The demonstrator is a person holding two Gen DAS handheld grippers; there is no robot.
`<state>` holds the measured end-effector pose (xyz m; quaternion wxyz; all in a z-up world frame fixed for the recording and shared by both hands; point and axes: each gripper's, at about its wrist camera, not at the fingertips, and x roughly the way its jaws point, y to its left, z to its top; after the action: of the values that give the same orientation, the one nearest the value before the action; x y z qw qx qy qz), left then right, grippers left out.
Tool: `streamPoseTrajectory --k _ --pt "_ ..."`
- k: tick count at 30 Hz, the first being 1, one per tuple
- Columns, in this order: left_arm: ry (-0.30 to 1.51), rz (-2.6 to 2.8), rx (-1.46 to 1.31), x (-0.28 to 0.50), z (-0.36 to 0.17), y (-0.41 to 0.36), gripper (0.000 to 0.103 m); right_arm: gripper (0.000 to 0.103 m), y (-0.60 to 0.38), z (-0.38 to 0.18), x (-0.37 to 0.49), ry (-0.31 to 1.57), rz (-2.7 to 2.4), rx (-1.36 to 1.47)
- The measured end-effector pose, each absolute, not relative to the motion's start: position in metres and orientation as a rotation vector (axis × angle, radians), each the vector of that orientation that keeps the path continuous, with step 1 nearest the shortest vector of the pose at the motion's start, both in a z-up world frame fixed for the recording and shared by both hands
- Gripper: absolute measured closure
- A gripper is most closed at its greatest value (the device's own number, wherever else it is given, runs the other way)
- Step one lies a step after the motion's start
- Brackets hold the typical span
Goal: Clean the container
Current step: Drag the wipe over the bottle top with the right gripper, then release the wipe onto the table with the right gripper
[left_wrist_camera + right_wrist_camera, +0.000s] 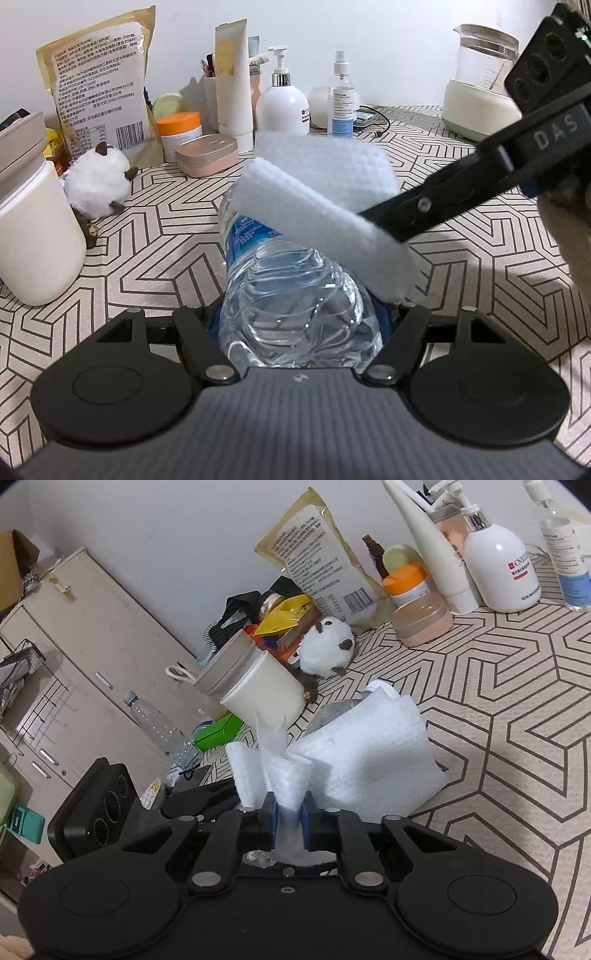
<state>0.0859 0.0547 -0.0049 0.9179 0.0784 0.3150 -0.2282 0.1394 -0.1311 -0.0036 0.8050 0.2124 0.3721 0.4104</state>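
I hold the bottle (295, 295) in my left gripper (299, 332). Its fingers are squeezed on the bottle's fat clear end, one on each side. The bottle lies long and points straight away from those fingers, out over the mat (480, 258), toward the pump bottle (282, 101) at the back. Its far tip is hidden under the cloth.

My right gripper (289, 821) pinches the cloth (369, 760) tight between its blue pads (272, 821), so the gap there is thin. In the left view, that arm reaches in from the right of the bottle. The folded cloth (321, 206) lies across the top of the bottle, past the blue label (245, 230), and it looks like it touches the plastic.

So the cloth crosses the bottle and the bottle runs front to back. I think the next wipe should slide along the bottle's length, toward my left fingers or away from them. The right arm does the rubbing; the left only holds. If I press too hard, the thin bottle may dent or slip.
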Motion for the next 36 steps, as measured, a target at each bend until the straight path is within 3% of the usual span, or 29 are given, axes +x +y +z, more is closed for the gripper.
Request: streamPoseTrajectory --k 10,18,19,20,21,23,24,26,29,31,36 --pt "0.663 -0.409 0.134 0.092 -0.007 0.058 0.023 0.091 -0.165 0.053 0.109 0.607 0.655 0.131" --pt "0.665 -0.419 0.135 0.094 -0.008 0.06 0.02 0.089 -0.134 0.038 0.123 0.763 0.705 -0.217" --pt "0.665 -0.419 0.135 0.094 -0.008 0.06 0.02 0.086 -0.125 0.03 0.121 0.792 0.732 -0.27" --pt "0.665 -0.418 0.134 0.093 -0.008 0.06 0.02 0.075 -0.118 0.023 0.119 0.818 0.734 -0.309" --pt "0.665 -0.417 0.134 0.093 -0.008 0.06 0.02 0.07 -0.114 0.017 0.117 0.833 0.72 -0.333" --pt "0.665 -0.419 0.136 0.093 -0.008 0.06 0.019 0.064 -0.118 0.017 0.109 0.811 0.699 -0.327" --pt "0.666 -0.42 0.137 0.093 -0.008 0.06 0.018 0.061 -0.124 0.021 0.105 0.796 0.693 -0.294" --pt "0.667 -0.422 0.138 0.093 -0.008 0.059 0.017 0.044 -0.144 0.032 0.096 0.764 0.675 -0.17" --pt "0.669 -0.421 0.137 0.093 -0.008 0.058 0.017 0.03 -0.178 0.044 0.083 0.736 0.662 0.032" --pt "0.669 -0.42 0.138 0.093 -0.008 0.057 0.017 0.024 -0.194 0.04 0.08 0.757 0.625 0.126" --pt "0.667 -0.418 0.14 0.092 -0.009 0.057 0.017 0.024 -0.203 0.004 0.1 0.895 0.487 0.267"
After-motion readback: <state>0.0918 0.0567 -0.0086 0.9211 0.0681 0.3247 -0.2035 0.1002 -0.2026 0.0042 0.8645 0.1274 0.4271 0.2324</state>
